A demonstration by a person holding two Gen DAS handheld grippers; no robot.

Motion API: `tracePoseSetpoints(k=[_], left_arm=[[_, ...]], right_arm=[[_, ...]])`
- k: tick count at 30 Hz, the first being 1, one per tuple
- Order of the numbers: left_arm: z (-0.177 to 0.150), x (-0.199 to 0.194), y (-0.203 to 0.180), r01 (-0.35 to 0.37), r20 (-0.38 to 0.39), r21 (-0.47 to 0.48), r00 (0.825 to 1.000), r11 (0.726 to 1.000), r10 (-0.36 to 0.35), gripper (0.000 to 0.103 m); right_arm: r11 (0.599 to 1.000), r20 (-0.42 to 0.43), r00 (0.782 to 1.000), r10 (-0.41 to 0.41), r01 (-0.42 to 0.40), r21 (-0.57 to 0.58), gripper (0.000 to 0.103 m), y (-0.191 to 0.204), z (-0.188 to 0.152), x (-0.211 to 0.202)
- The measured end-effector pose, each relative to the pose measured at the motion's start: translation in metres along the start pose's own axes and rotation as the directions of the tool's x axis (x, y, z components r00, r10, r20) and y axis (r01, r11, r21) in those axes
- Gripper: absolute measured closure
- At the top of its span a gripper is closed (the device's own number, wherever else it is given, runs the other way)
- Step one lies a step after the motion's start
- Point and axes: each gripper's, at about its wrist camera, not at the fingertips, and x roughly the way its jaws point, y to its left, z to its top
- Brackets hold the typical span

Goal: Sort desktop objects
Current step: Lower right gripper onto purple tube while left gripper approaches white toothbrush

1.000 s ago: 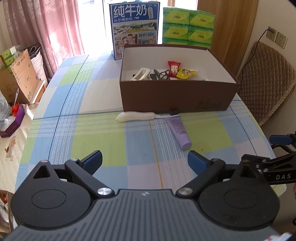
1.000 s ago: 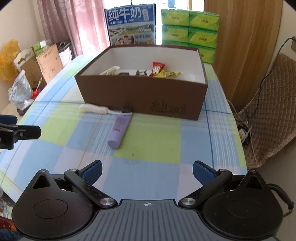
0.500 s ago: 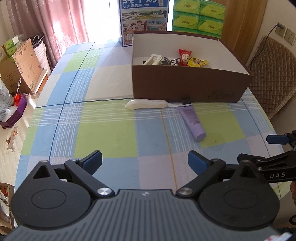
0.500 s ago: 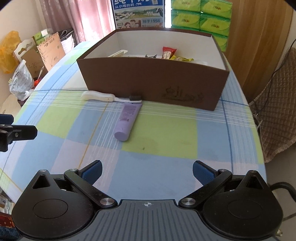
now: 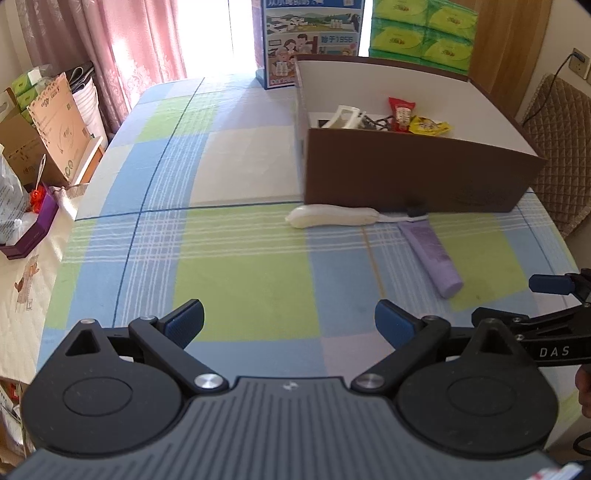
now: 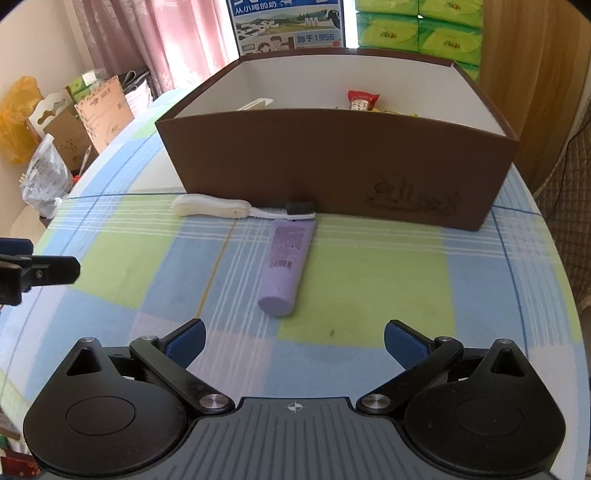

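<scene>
From the left wrist view, the left claw (image 5: 289, 320) hangs spread wide and empty above the checked cloth of the worktop (image 5: 243, 280). Ahead, the brown box (image 5: 417, 177) already holds a red snack packet (image 5: 402, 112), a yellow packet (image 5: 428, 126) and a white clip (image 5: 341, 116), so it appears to be the sorting bin. Two things remain outside: the toothbrush (image 5: 340, 216) lies along the box's front wall, and the purple tube (image 5: 431, 254) angles away from the brush head, cap end toward the camera. The right claw (image 5: 550, 284) shows at the right edge.

From the right wrist view, the right claw (image 6: 293, 338) is likewise wide open and holding nothing, with the purple tube (image 6: 284, 266) nearly centred between its fingers, likely its next pick. The toothbrush (image 6: 236, 208) sits just beyond the tube, beside the box (image 6: 332, 162).

Around the worktop: pink curtains (image 6: 122, 33), a milk carton (image 6: 290, 26), stacked green tissue packs (image 6: 417, 29), cardboard clutter at left, and a quilted chair (image 5: 557, 147).
</scene>
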Motion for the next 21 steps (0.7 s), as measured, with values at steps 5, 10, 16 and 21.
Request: tracePoseSetpoints(k=[5, 10, 16, 21], left_arm=[[0.005, 0.019, 0.016, -0.005, 0.003, 0.009, 1.000, 1.000, 0.005, 0.006], [0.012, 0.040, 0.024, 0.012, 0.002, 0.049, 1.000, 0.999, -0.012, 0.006], [0.026, 0.063, 0.023, 0.053, 0.014, 0.113, 0.998, 0.992, -0.055, 0.006], [0.039, 0.082, 0.021, 0.094, 0.015, 0.175, 0.995, 0.980, -0.098, 0.007]], right_arm=[[0.999, 0.000, 1.000, -0.028, 0.028, -0.025, 0.020, 0.008, 0.005, 0.021], [0.998, -0.004, 0.999, -0.054, 0.054, -0.030, 0.036, 0.010, 0.011, 0.041], [0.996, -0.011, 0.997, -0.078, 0.077, -0.034, 0.052, 0.010, 0.016, 0.061], [0.995, -0.018, 0.997, -0.080, 0.079, -0.063, 0.075, 0.011, 0.015, 0.065]])
